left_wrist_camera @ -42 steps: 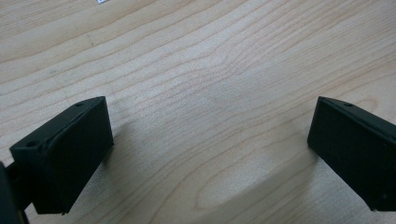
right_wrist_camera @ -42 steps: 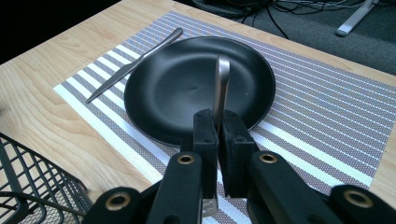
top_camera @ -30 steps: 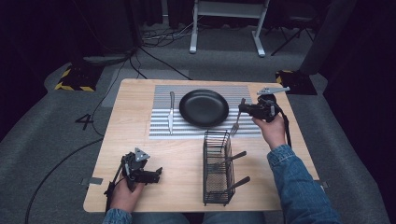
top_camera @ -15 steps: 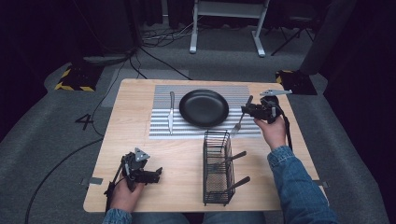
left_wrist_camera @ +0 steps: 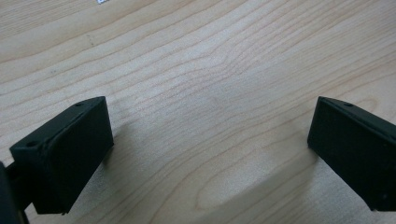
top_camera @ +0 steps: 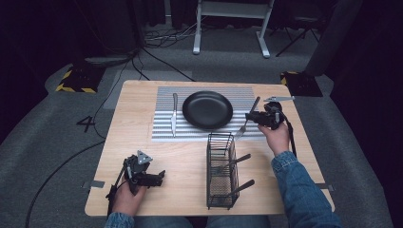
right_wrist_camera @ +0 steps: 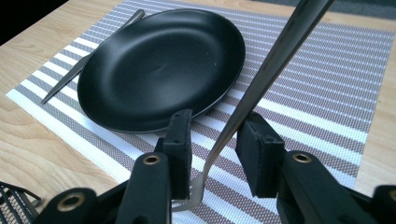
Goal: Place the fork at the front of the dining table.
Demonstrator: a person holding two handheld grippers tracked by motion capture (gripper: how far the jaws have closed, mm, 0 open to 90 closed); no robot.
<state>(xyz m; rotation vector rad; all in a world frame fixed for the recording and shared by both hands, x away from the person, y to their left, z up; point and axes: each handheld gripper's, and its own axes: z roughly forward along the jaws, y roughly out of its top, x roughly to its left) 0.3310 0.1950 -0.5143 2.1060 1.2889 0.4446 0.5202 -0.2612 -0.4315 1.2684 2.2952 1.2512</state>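
My right gripper hovers low over the right side of the striped placemat, just right of the black plate. A silver fork passes between its jaws, tines down on the placemat and handle rising up and away. The jaws stand apart, with a clear gap between the fork and the left pad. The fork lies slanted beside the plate. My left gripper rests open on bare wood at the front left, jaws wide, nothing between them.
A knife lies on the mat left of the plate, also visible as the knife. A black wire basket stands front centre with two utensil handles poking out its right side. The table edge runs close behind the mat.
The right gripper and fork have barely shifted beside the plate. The left gripper has not moved.
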